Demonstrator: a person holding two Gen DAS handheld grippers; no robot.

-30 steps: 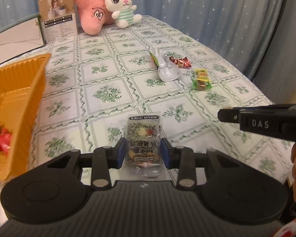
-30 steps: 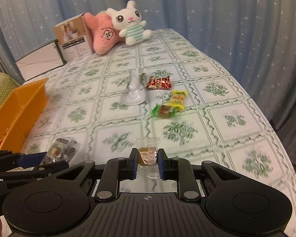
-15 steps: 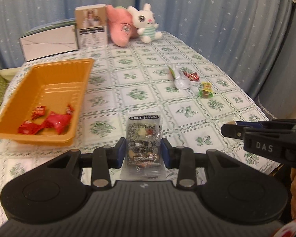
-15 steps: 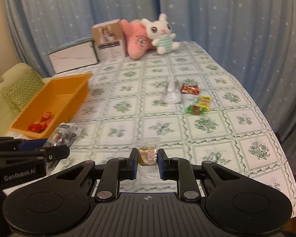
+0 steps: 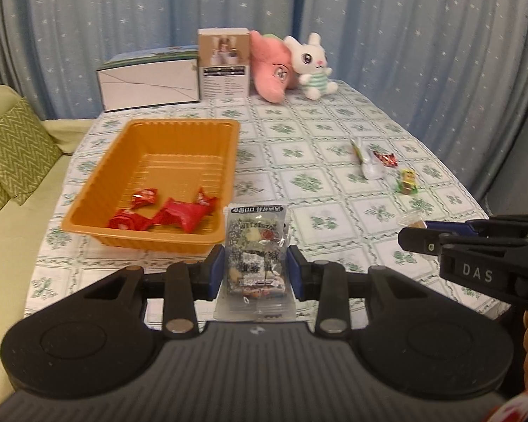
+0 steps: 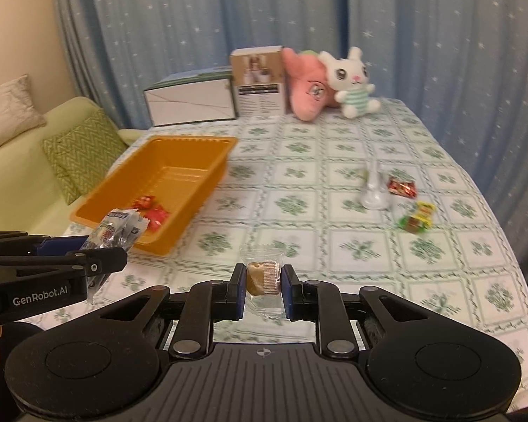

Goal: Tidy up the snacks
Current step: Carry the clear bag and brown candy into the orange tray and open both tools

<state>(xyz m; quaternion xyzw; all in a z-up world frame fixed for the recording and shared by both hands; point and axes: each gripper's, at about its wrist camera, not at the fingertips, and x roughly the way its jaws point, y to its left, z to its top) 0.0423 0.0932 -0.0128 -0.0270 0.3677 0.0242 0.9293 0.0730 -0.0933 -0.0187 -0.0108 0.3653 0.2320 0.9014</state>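
My left gripper [image 5: 256,274] is shut on a clear packet of mixed nuts [image 5: 256,253], held above the table just in front of the orange tray [image 5: 225,161]. The tray holds a few red-wrapped candies [image 5: 179,212]. My right gripper [image 6: 263,283] is shut on a small clear-wrapped brown biscuit [image 6: 263,276], also lifted off the table. Loose on the right side of the table lie a silver pouch [image 6: 373,193], a red candy [image 6: 400,187] and a yellow-green candy [image 6: 417,216]. Each gripper shows at the edge of the other's view.
At the table's far end stand a white box [image 5: 149,86], a brown printed carton [image 5: 223,65], a pink plush [image 5: 269,70] and a white bunny plush [image 5: 311,66]. A green sofa with cushions [image 5: 14,154] is at the left. Blue starred curtains hang behind.
Both grippers have risen and pulled back from the table with their snacks. The views have swung left, so the whole orange tray and the sofa now show.
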